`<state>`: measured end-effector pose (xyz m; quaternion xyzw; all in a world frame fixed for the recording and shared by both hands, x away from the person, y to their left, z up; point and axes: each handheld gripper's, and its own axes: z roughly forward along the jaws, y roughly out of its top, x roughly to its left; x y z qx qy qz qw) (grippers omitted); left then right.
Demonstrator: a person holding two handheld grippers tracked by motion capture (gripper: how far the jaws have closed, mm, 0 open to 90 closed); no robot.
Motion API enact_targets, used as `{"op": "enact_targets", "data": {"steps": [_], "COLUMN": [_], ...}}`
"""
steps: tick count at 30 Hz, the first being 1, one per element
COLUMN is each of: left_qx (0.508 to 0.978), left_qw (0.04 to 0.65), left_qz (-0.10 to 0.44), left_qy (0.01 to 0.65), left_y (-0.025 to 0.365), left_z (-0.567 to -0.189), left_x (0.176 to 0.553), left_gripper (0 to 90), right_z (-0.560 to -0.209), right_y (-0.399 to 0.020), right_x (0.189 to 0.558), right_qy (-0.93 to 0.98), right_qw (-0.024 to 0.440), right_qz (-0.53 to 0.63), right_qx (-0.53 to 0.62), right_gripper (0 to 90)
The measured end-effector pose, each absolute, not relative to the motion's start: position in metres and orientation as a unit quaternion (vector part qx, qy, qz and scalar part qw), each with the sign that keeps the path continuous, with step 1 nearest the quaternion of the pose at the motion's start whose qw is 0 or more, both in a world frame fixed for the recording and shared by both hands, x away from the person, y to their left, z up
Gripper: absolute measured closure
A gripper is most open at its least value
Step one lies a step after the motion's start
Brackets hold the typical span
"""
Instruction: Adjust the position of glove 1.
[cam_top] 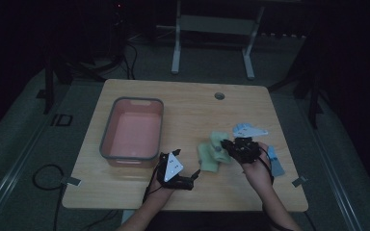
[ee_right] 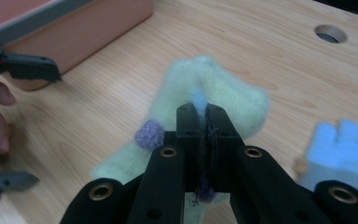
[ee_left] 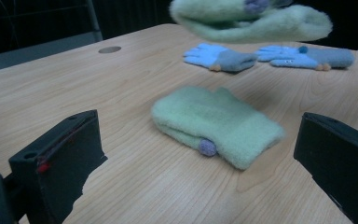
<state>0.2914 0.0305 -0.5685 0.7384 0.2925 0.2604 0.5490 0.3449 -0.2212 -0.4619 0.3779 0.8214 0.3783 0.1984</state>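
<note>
Your right hand-held gripper (ee_right: 206, 109) has its jaws pinched tight on a pale green mitten (ee_right: 223, 95), which hangs from them clear of the bench (ee_right: 270, 42); the fabric spreads out beyond and below the jaw tips, with a small purple bobble (ee_right: 150, 133) just to the left of them. In the left gripper view the same lifted mitten (ee_left: 251, 21) floats at the top edge, above its mate. That second green mitten (ee_left: 216, 123) lies flat on the bench, between and ahead of the jaws of your left hand-held gripper (ee_left: 200, 154), which stand wide apart and hold nothing; the mitten appears untouched by either jaw, though the near edge is hard to judge. In the high view your left hand-held gripper (cam_top: 192, 177) rests low near the front edge, just right of the pink tub (cam_top: 107, 132). Two blue gloves (ee_left: 221, 57) (ee_left: 307, 56) lie farther back on the bench, well apart from both grippers.
</note>
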Motion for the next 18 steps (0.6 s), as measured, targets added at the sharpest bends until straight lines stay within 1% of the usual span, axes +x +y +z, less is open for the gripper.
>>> {"op": "enact_targets", "data": {"steps": [4, 9, 18], "left_qx": [0.738, 0.737, 0.737], "left_qw": [0.550, 0.553, 0.553], "left_qz": [0.258, 0.255, 0.257], "left_qy": [0.294, 0.294, 0.290], "left_y": [0.030, 0.031, 0.030], "left_z": [-0.569, -0.569, -0.569], "left_x": [0.292, 0.292, 0.291], "left_gripper": [1.3, 1.3, 1.3], "right_z": [-0.463, -0.475, -0.501], "right_y": [-0.208, -0.192, -0.187], "right_x": [0.345, 0.345, 0.348], "right_qy": [0.827, 0.832, 0.838], "right_qw": [0.200, 0.197, 0.189], "right_qz": [0.374, 0.363, 0.339], "right_qx": [0.370, 0.372, 0.383], "right_gripper": [85.6, 85.6, 85.3]}}
